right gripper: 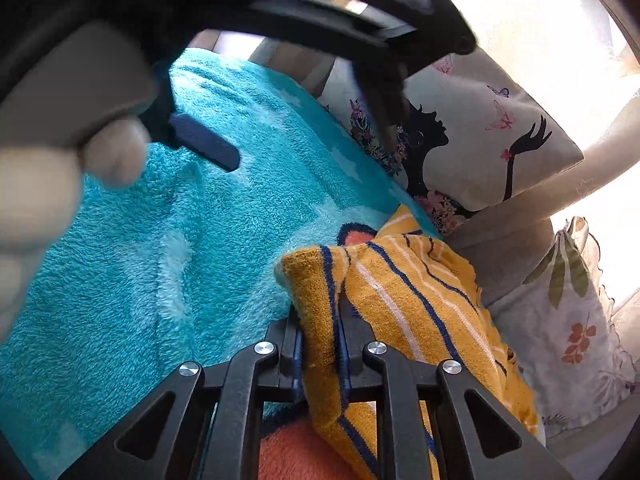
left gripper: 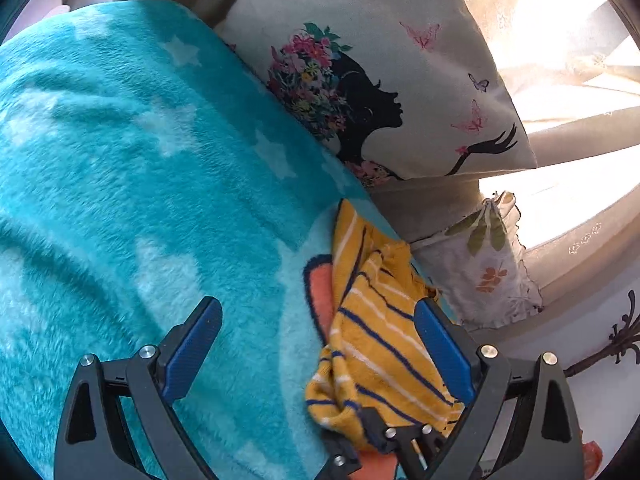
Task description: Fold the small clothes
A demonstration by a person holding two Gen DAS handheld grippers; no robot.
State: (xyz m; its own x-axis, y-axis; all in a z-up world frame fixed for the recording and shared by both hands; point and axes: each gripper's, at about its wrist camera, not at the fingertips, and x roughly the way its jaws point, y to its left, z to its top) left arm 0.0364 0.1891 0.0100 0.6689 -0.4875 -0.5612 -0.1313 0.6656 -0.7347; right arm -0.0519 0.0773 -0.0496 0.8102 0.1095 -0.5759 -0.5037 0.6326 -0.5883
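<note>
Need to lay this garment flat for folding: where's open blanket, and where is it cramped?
Open: the teal star blanket, left of the striped yellow garment that the right gripper pinches. Cramped: right of the garment, against the silhouette-print pillow and the leaf-print pillow. The open left gripper hovers there too.

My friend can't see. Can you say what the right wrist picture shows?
The right tongs are pinched shut on a yellow striped garment lying on a fluffy turquoise blanket. The left tongs hover above, blurred, and a printed pillow leans behind.
</note>
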